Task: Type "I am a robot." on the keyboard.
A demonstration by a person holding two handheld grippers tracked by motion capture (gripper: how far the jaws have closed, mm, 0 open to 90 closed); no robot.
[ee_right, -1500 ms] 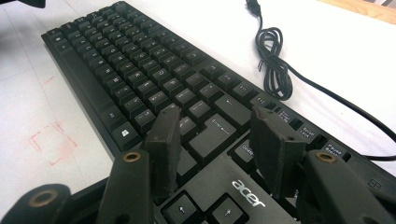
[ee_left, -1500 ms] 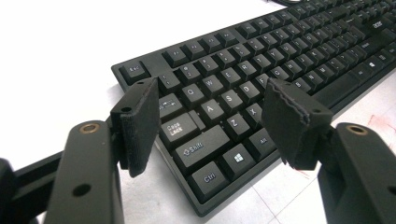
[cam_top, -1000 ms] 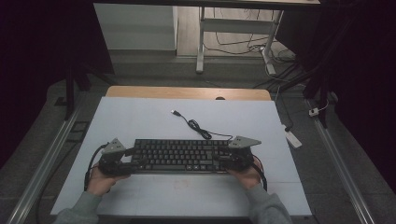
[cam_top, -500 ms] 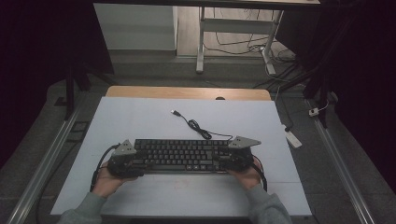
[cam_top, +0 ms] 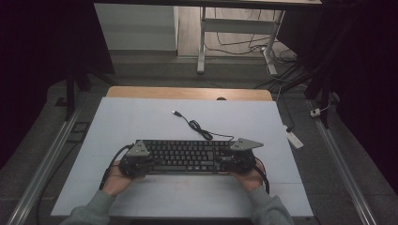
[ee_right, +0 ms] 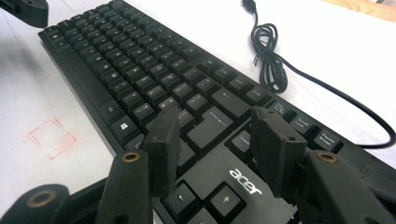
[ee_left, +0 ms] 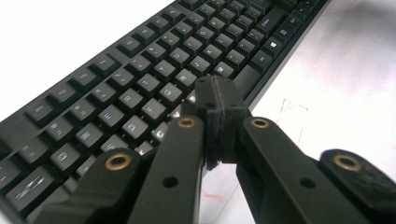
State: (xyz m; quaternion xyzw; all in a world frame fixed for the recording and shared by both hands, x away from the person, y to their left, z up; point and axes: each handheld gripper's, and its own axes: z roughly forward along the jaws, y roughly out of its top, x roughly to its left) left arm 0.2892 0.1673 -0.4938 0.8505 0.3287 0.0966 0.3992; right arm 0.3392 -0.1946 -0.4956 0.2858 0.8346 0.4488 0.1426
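A black Acer keyboard (cam_top: pixel 187 157) lies across the white table top, its cable (cam_top: pixel 197 126) curling away behind it. My left gripper (cam_top: pixel 146 164) is at the keyboard's left end. In the left gripper view (ee_left: pixel 219 100) its jaws have just been closing and now meet pad to pad, with nothing between them, just above the keys (ee_left: pixel 140 79). At the keyboard's right end, my right gripper (cam_top: pixel 226 161) hovers. The right gripper view (ee_right: pixel 217 140) shows it open over the keys (ee_right: pixel 140 60) near the arrow cluster, gripping nothing.
The cable (ee_right: pixel 268 65) lies bunched on the white table (cam_top: pixel 141 122) behind the keyboard and ends in a loose USB plug (cam_top: pixel 176 113). A faint red square mark (ee_right: pixel 51 137) is drawn on the table in front of the keyboard. Metal rails (cam_top: pixel 42 164) flank the table.
My left gripper has moved right onto the keyboard's left end and its jaws have shut. The right gripper and the keyboard have stayed put.
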